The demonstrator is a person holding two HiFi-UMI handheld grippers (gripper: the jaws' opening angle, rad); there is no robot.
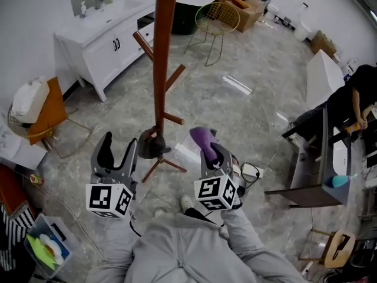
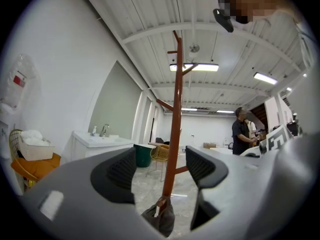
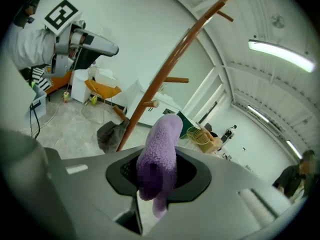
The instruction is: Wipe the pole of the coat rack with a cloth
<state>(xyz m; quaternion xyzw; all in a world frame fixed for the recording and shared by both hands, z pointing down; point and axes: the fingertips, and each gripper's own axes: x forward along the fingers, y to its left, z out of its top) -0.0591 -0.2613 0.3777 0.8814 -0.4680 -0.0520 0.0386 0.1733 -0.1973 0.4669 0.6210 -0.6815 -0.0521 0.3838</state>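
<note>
**Desk:** Where is the cloth?
**Photographer:** The purple cloth (image 3: 160, 154) is pinched in the right gripper (image 1: 210, 153) at lower centre of the head view. The jaws are closed on it and its fluffy end sticks up past them.
**Desk:** And the rack?
**Photographer:** Its red-brown pole (image 1: 160, 69) rises through the upper centre, pegs branching off, feet on the floor (image 1: 247, 111). The cloth is near it, to its right, not touching.
**Desk:** The left gripper?
**Photographer:** The left gripper (image 1: 118, 149), lower left, is wide open and holds nothing. In its own view the pole stands beyond the gap between its jaws.
**Desk:** What's at the foot?
**Photographer:** A dark grey bundle (image 1: 150, 145), possibly a bag, sits low on the pole.
**Desk:** Background?
**Photographer:** A white sink cabinet (image 1: 100, 43) at upper left and a wire chair (image 1: 217, 19) at top centre.
</note>
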